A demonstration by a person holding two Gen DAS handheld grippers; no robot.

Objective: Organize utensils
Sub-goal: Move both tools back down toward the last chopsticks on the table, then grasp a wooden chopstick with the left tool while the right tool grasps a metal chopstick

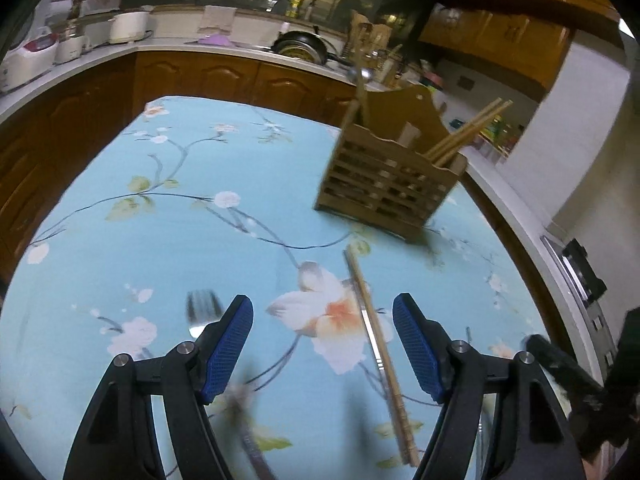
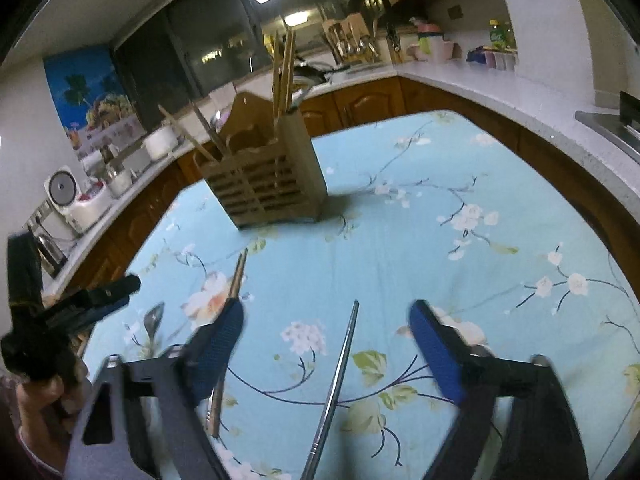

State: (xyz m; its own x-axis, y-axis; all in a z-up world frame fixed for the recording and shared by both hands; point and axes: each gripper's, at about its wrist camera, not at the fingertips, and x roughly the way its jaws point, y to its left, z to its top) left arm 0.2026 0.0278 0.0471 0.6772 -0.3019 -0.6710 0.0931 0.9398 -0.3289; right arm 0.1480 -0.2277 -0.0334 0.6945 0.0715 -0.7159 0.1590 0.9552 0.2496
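A slatted wooden utensil holder [image 1: 390, 184] stands on the floral blue tablecloth [image 1: 224, 252], with wooden chopsticks [image 1: 466, 134] leaning out of it; it also shows in the right wrist view [image 2: 268, 188]. My left gripper [image 1: 323, 350] is open and empty above the cloth. A wooden chopstick [image 1: 380, 356] lies between its fingers and a metal fork [image 1: 204, 312] lies by its left finger. My right gripper [image 2: 326, 354] is open and empty over a thin metal utensil handle [image 2: 334, 388]. A chopstick [image 2: 236, 280] and a spoon [image 2: 154, 320] lie to its left.
Wooden cabinets and a white countertop [image 1: 172, 44] wrap around the table. Rice cookers [image 1: 28, 56], a pan [image 1: 300, 46] and jars stand on it. The left gripper [image 2: 80, 304] shows at the left edge of the right wrist view.
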